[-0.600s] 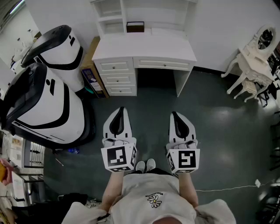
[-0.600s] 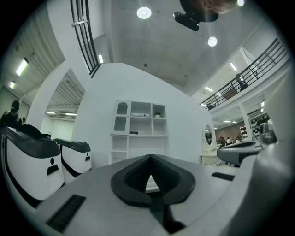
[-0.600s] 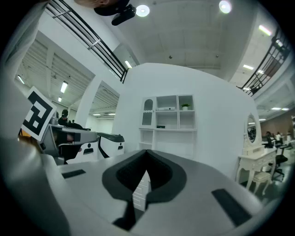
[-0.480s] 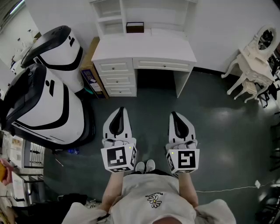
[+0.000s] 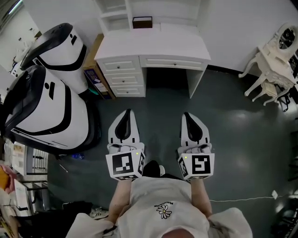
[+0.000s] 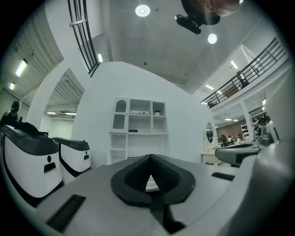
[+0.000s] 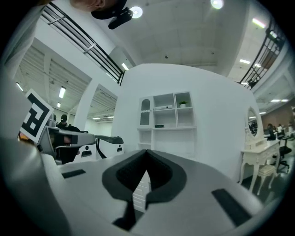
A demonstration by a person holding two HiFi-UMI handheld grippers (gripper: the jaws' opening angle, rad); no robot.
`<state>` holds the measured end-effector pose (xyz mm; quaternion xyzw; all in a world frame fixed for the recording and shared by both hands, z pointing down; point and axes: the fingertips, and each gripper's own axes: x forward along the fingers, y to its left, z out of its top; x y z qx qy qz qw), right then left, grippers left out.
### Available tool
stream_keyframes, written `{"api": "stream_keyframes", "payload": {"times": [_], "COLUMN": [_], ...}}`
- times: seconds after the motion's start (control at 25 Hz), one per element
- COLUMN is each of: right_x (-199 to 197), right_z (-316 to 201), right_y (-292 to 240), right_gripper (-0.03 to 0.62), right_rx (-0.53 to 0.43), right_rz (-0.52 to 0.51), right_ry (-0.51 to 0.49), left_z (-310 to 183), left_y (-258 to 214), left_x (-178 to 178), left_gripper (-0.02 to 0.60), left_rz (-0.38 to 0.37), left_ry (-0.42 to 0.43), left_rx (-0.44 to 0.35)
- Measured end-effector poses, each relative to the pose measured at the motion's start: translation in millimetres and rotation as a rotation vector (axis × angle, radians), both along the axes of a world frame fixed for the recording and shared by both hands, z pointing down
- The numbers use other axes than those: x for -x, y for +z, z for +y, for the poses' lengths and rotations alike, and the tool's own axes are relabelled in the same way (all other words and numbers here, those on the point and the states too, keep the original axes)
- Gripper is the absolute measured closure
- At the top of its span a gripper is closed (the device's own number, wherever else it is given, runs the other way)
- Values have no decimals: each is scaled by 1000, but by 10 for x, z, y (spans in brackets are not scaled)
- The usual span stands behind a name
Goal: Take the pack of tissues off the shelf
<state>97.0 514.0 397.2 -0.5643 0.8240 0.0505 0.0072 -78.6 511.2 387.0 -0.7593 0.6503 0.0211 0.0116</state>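
White-shelled and held side by side at waist height in the head view, the left gripper [image 5: 127,112] and the right gripper [image 5: 187,115] both aim straight ahead at the desk [image 5: 153,46]. They are level with each other and apart, their marker cubes close against the person's pale shirt [image 5: 163,204]. Under them lies a dark grey floor [image 5: 233,121]. The white desk stands against the wall, with drawers on its left side. The pack of tissues [image 5: 142,22], a dark box, sits on the shelf [image 5: 116,14] unit at the desk's back, well apart from both grippers. Two white-and-black pods [image 5: 46,93] stand at the left, and a white dressing table [image 5: 274,60] at the right.

In the left gripper view, the jaws are pressed together at the tip with nothing between them. The white shelf unit rises beyond, the small dark box on one of its lower boards.

In the right gripper view, the jaws are likewise closed and empty, pointing at the same shelves under a high ceiling with round lights.
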Motion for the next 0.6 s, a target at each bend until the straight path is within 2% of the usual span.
{"api": "stream_keyframes", "payload": {"times": [0.24, 0.44, 0.6], "right_x": [58, 103, 105], "right_z": [-195, -537, -1080], "right_y": [187, 312, 545], "right_gripper": [592, 592, 592], "right_rx": [28, -14, -47], "right_rz": [-27, -6, -5], "right_ry": [-27, -50, -47], "left_z": [-201, -607, -1205], "left_y": [112, 149, 341], "left_x": [113, 152, 154], "left_gripper": [581, 581, 581], "left_rz": [1, 2, 15], "left_ry": [-29, -33, -17], "left_rx": [-2, -77, -129]}}
